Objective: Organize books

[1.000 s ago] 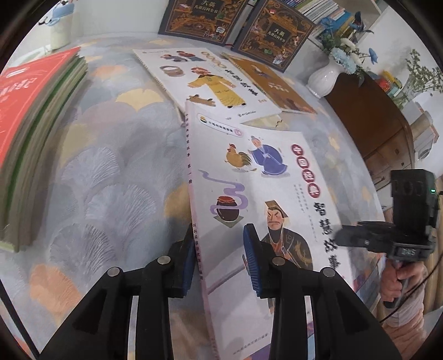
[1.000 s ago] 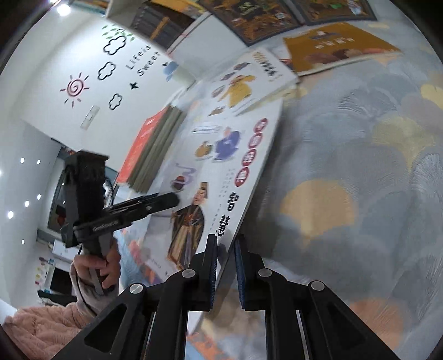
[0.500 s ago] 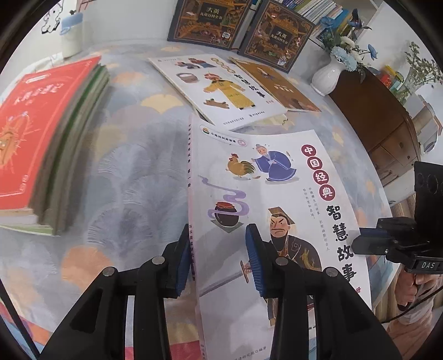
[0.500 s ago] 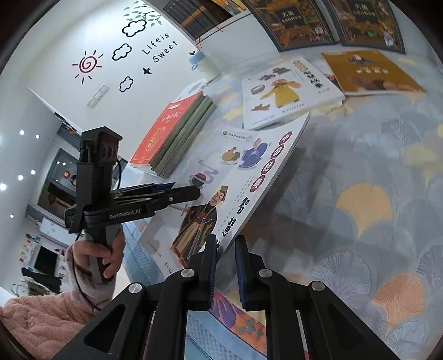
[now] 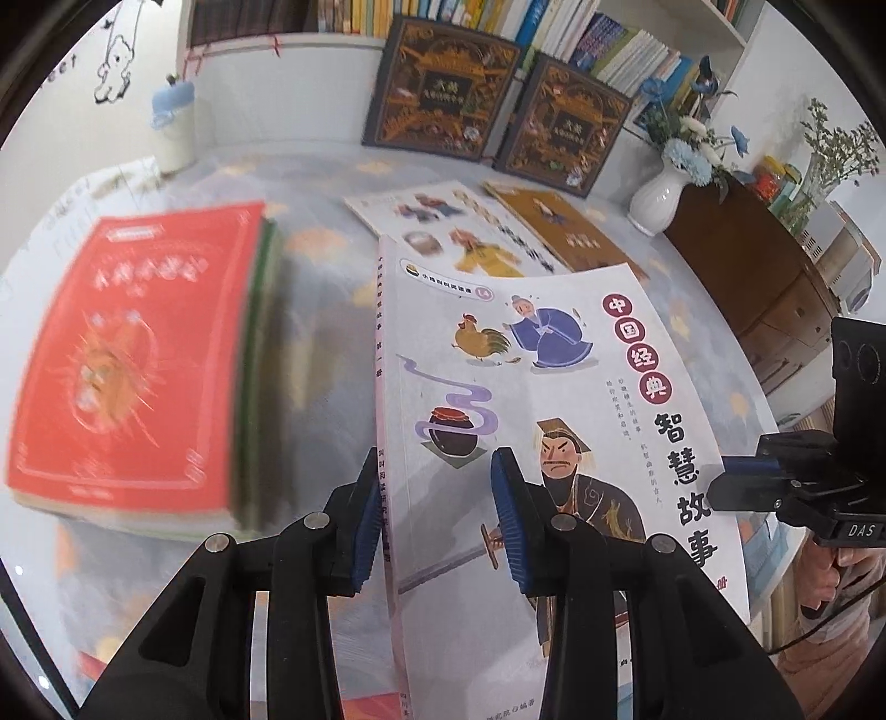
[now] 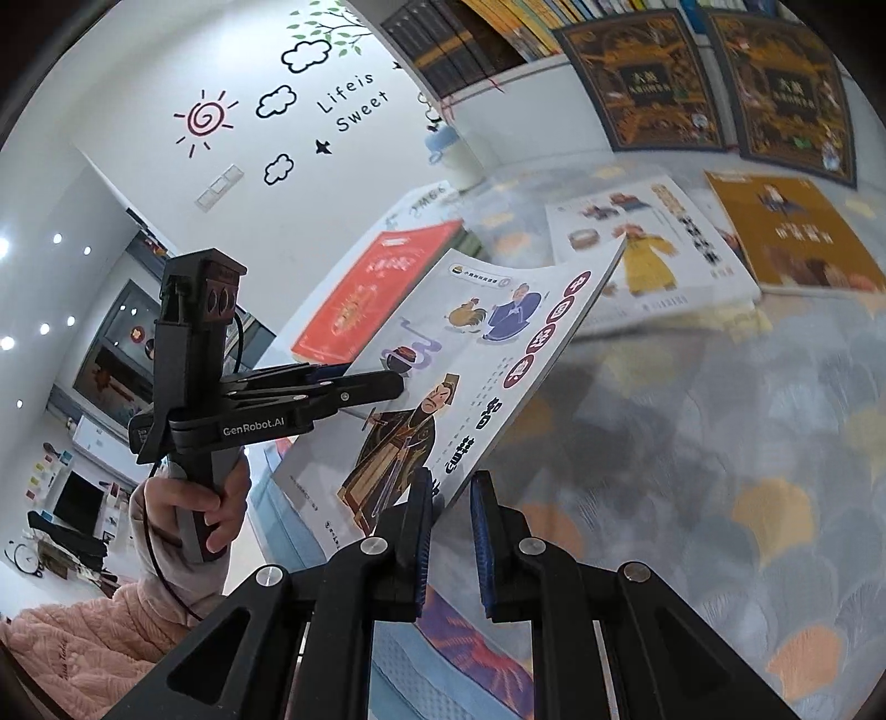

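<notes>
A table [image 5: 326, 354] under a grey cloth patterned with pale fans and yellow patches fills both views, backed by a white wall and a bookshelf [image 5: 554, 27] packed with upright spines. Against that wall lean two dark ornate books [image 5: 443, 88], and a brown wooden cabinet [image 5: 758, 288] stands at the table's right edge with a white vase [image 5: 659, 202] of blue flowers at its corner. A red-covered stack of books [image 5: 138, 354] lies on the left part of the cloth; a white picture book [image 6: 653, 249] and an ochre book [image 6: 792, 238] lie flat further back, with bare cloth open to the right of them in the right wrist view. The illustrated storybook [image 5: 531, 421] is held up off the cloth, tilted, its far corner over the white picture book. The left tool [image 5: 437, 520] is clamped on the spine edge, angled downward, gripped by a hand [image 6: 194, 498] in a pink sleeve. The right tool [image 6: 451, 531] is clenched on the storybook's near right edge, also pointing down.
</notes>
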A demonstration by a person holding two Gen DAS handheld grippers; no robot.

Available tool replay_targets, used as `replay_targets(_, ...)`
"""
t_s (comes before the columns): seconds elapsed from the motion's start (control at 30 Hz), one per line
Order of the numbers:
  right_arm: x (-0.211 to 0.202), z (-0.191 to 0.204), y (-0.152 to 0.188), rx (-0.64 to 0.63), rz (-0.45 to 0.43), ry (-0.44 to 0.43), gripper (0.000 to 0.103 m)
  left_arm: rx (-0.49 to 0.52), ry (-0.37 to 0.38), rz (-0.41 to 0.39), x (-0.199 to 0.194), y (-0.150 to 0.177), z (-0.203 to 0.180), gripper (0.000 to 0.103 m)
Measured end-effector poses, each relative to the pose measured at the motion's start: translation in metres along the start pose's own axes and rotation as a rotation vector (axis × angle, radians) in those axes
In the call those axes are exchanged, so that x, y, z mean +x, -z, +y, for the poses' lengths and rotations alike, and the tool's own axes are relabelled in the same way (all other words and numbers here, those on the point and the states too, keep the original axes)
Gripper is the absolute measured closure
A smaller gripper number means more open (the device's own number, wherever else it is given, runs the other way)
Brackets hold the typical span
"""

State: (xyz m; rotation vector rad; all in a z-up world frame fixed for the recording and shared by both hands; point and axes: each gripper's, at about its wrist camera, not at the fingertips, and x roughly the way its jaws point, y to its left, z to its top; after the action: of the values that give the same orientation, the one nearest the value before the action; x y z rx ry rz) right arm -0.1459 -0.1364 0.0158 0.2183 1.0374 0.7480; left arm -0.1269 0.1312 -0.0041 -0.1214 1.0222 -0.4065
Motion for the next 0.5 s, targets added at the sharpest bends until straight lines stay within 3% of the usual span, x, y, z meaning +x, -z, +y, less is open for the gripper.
replay_targets(0.27, 0.008, 0.027, -0.049, -0.047, -0.055, -0.034, 0.09, -0.008, 0.002, -0.078, -0.036, -0.032, 0.028, 0.069)
replay_targets(0.5, 0.026, 0.058, -0.1, -0.101, -0.091, -0.065, 0.09, 0.011, -0.071, -0.175, -0.074, -0.07, 0.064, 0.069)
